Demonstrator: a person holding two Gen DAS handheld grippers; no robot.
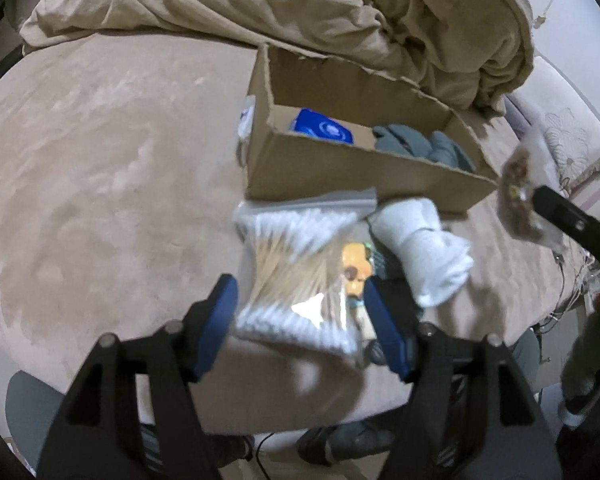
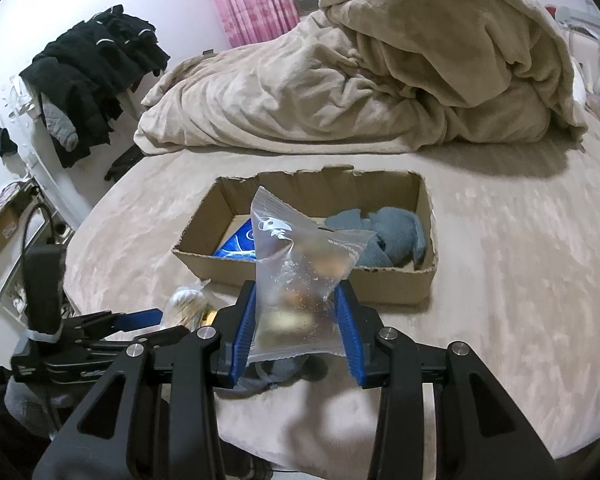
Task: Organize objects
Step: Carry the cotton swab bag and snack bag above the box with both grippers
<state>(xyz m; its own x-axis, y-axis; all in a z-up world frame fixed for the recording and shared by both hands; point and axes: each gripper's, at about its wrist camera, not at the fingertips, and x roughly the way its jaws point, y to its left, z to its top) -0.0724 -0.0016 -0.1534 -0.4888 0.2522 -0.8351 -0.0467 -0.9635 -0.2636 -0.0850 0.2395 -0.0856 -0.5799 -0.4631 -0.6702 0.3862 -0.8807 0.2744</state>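
Note:
My left gripper (image 1: 300, 284) stands open over the bed with a clear zip bag of cotton swabs (image 1: 296, 264) lying between its blue pads; I see no pad pressing on it. A rolled white cloth (image 1: 424, 248) and a small orange item (image 1: 356, 268) lie just right of the bag. My right gripper (image 2: 296, 290) is shut on a frosted zip bag of snacks (image 2: 300, 272), held up in front of the cardboard box (image 2: 380, 284). The box holds a blue pack (image 2: 236, 244) and a grey cloth (image 2: 388, 236).
A bunched beige duvet (image 2: 380, 80) lies right behind the box. Black clothes (image 2: 92, 68) hang on a rack at the far left, beyond the bed's edge. Plush pink bedcover (image 1: 100, 160) stretches left of the box.

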